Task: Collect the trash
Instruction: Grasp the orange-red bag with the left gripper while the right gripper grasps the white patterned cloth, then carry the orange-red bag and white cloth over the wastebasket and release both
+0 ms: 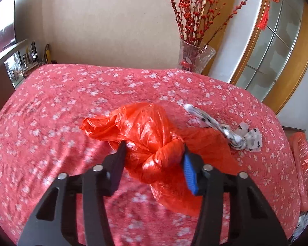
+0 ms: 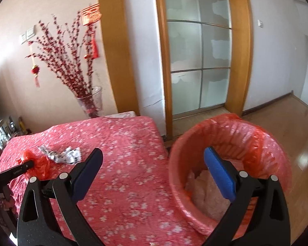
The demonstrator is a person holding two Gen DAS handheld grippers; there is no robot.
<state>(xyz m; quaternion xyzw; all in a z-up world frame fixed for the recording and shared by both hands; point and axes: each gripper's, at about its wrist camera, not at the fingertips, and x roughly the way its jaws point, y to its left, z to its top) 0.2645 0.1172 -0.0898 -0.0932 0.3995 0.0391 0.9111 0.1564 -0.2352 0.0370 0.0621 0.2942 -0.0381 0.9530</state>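
Left gripper jaws pinch the knotted bag, right gripper wide and empty; slick plastic could slip free.

Pink-red tablecloth printed all over with small white blossoms. At its centre, an orange-red plastic bag, glossy and unpatterned; just beside the bag, a crumpled white wrapper with black spots. At the far edge of the tablecloth, a clear glass vase with dark red berry branches. Beside the tablecloth, a bin with orange-red liner, white contents inside. Left gripper and right gripper: black frames, one blue pad each. Behind the tablecloth, a frosted grey-green door framed in honey-coloured wood.
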